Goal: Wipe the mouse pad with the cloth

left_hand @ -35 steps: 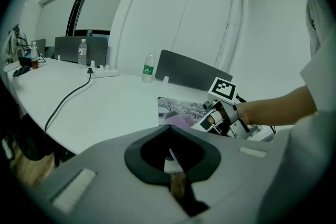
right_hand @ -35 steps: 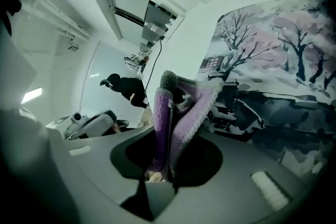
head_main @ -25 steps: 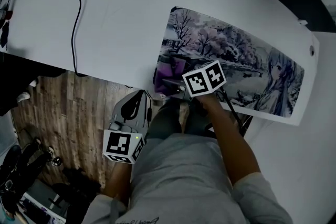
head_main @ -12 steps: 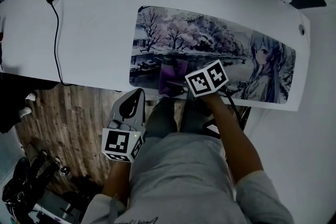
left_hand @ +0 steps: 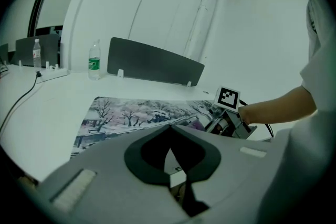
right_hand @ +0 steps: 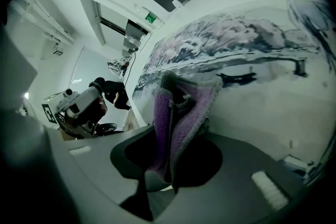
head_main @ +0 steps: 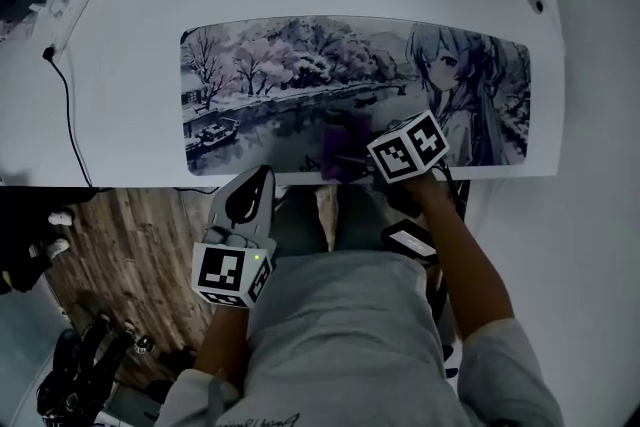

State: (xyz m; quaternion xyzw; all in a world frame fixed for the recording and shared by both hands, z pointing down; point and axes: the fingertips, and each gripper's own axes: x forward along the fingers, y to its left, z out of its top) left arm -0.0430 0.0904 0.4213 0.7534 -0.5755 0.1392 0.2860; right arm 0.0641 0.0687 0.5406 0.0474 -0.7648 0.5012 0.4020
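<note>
Right gripper view: my right gripper (right_hand: 161,165) pinches the folded cloth (right_hand: 181,107), which rests on the pad (right_hand: 252,60) near its front edge. A hard push could drag it from the jaws, or ruck the pad. My left gripper (left_hand: 170,160) hangs closed, empty, off the desk (head_main: 130,115).

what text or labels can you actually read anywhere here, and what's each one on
Nothing here reads clearly.
water bottle: green label, print too small.
green sign high on the wall: too blurred.
shirt: script at the hem, cut off and illegible.
marker cube: black square pattern, no letters.
mouse pad, cloth: no words.
</note>
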